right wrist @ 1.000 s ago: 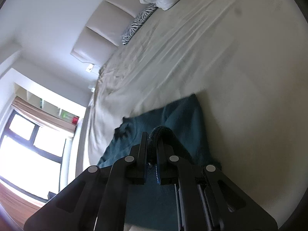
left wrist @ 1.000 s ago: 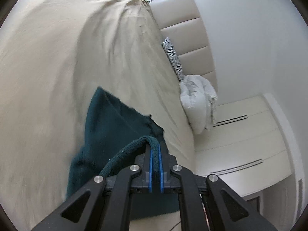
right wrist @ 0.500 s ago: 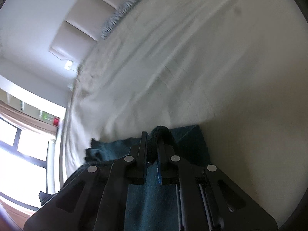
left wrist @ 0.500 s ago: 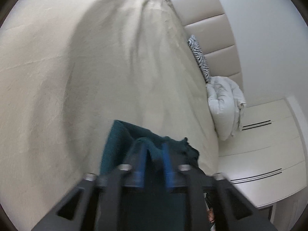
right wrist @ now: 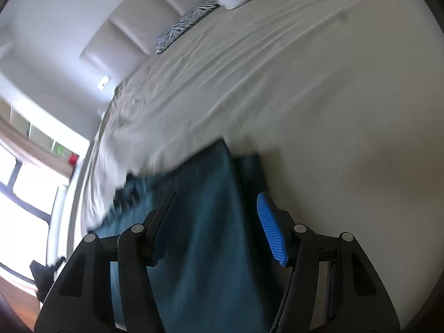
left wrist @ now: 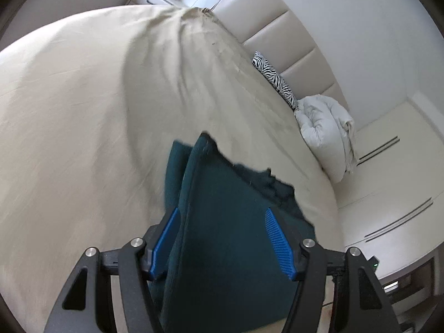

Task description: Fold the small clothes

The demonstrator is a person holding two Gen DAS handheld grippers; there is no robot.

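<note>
A dark teal garment (left wrist: pixel 230 222) lies folded over on the beige bed sheet (left wrist: pixel 83 111). My left gripper (left wrist: pixel 222 238) is open, its blue pads (left wrist: pixel 277 241) spread wide to either side of the cloth, which lies loose between them. In the right wrist view the same garment (right wrist: pixel 205 222) shows blurred, with a second layer sticking out at its right edge. My right gripper (right wrist: pixel 219 227) is also open, fingers apart over the cloth.
A zebra-print pillow (left wrist: pixel 274 79) and a white bunched duvet (left wrist: pixel 324 130) lie at the padded headboard (left wrist: pixel 277 27). White wardrobe doors (left wrist: pixel 388 194) stand beyond the bed. A bright window (right wrist: pixel 25 188) is left in the right wrist view.
Both grippers were shut on an edge of the teal garment one second ago. They carried it forward over itself, then opened and let it go; it now lies folded.
</note>
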